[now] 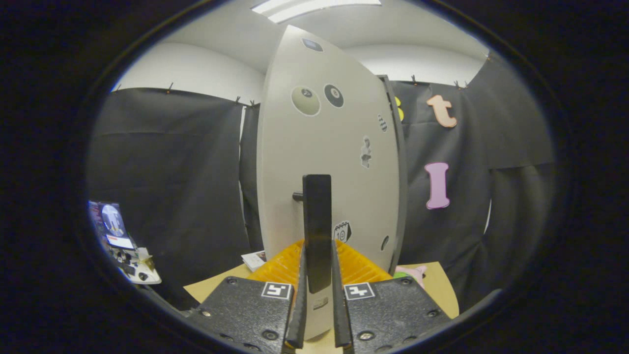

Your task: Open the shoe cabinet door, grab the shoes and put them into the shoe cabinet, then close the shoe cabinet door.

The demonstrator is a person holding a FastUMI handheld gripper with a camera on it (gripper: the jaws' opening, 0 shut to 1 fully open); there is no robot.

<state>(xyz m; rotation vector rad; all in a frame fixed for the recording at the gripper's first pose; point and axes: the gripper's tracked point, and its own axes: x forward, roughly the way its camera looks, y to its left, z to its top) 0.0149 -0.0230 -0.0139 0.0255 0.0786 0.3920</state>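
The shoe cabinet door (334, 162) is a tall pale grey panel with several stickers, standing just ahead of me; its dark edge (399, 172) shows on the right. A black vertical bar handle (317, 221) sticks out from the door on a short post. My gripper (318, 260) is shut on the handle's lower part, with one finger (300, 295) pressed to its left side and the other to its right. A pink object (412, 271) peeks out low to the right of the door; I cannot tell whether it is a shoe.
An orange ribbed thing (363, 265) lies behind the fingers at the door's foot, on a tan surface (442, 287). A small booklet (254, 258) lies left of it. A stand with a lit screen (115, 228) is at the far left.
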